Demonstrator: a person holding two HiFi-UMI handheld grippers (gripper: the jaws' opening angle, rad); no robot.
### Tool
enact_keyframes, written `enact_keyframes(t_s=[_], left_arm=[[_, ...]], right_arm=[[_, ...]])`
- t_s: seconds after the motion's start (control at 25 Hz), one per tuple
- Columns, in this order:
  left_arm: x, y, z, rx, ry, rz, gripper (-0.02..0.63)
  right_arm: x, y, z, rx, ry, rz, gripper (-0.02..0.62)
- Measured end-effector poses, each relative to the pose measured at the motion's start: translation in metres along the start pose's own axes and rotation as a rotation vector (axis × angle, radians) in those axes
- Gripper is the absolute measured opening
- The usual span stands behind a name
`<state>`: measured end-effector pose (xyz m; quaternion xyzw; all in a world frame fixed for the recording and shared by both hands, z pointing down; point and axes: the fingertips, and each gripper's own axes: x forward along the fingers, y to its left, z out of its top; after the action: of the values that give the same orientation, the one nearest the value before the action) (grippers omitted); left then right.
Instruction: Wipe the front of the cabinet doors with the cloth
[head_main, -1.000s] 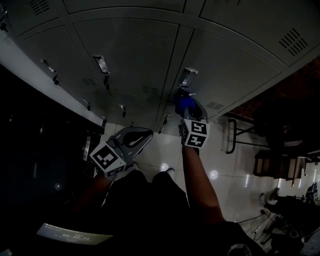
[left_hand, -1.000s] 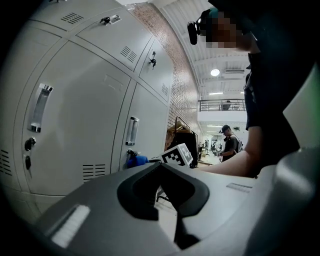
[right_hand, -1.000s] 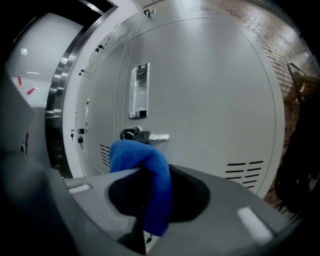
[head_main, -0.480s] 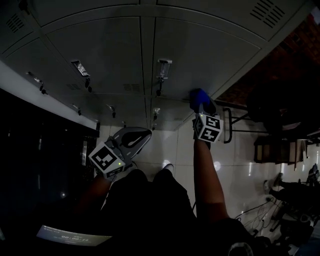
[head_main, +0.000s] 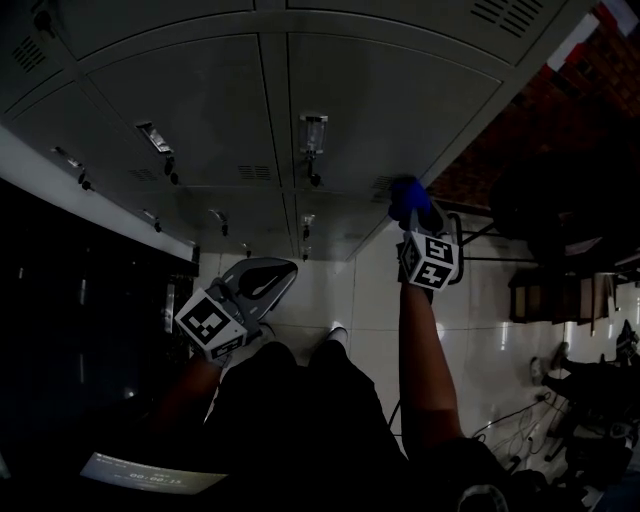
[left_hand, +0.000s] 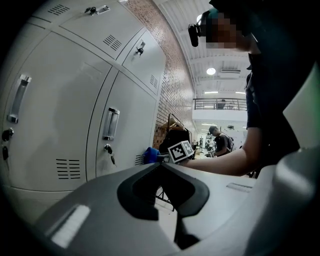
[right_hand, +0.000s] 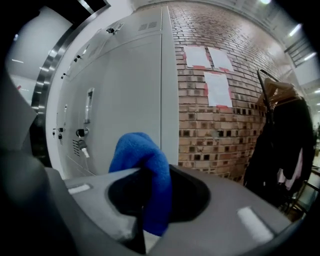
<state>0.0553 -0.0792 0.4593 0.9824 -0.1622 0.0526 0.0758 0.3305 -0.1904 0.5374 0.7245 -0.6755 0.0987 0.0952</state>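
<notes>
A blue cloth (head_main: 406, 196) (right_hand: 141, 167) (left_hand: 151, 154) is pinched in my right gripper (head_main: 412, 212) (right_hand: 147, 200), which is shut on it. The cloth is pressed near the lower right corner of a grey cabinet door (head_main: 400, 95) (right_hand: 127, 100), close to its vent slots and to the right of its handle (head_main: 312, 132) (right_hand: 89, 106). My left gripper (head_main: 262, 282) (left_hand: 167, 200) hangs low and left, away from the doors, shut with nothing between its jaws. The neighbouring door (head_main: 185, 100) (left_hand: 55, 125) is to the left.
A brick wall (right_hand: 220, 90) with white paper sheets starts right of the cabinets. A coat rack with dark clothes (right_hand: 285, 145) and a chair (head_main: 470, 250) stand to the right. Keys hang from the door locks (right_hand: 81, 136). The glossy tile floor (head_main: 340, 300) lies below. A dark counter (head_main: 80, 300) is at left.
My right gripper has slid the blue cloth to the right across the door, from by the handle to the door's right edge. The left gripper has barely moved.
</notes>
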Motion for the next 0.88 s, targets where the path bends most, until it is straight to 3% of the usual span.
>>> enact_keyframes(t_s=[0.44, 0.6, 0.88], left_arm=[[-0.016, 0.003, 0.009, 0.044, -0.017, 0.013, 0.002], [-0.019, -0.002, 0.020, 0.060, -0.035, -0.009, 0.002], [-0.021, -0.008, 0.029, 0.063, -0.048, -0.037, 0.000]], right_arm=[[-0.112, 0.138, 0.029, -0.044, -0.062, 0.517, 0.069], [-0.140, 0.164, 0.042, -0.047, -0.081, 0.588, 0.069], [-0.159, 0.188, 0.071, -0.052, -0.112, 0.611, 0.069]])
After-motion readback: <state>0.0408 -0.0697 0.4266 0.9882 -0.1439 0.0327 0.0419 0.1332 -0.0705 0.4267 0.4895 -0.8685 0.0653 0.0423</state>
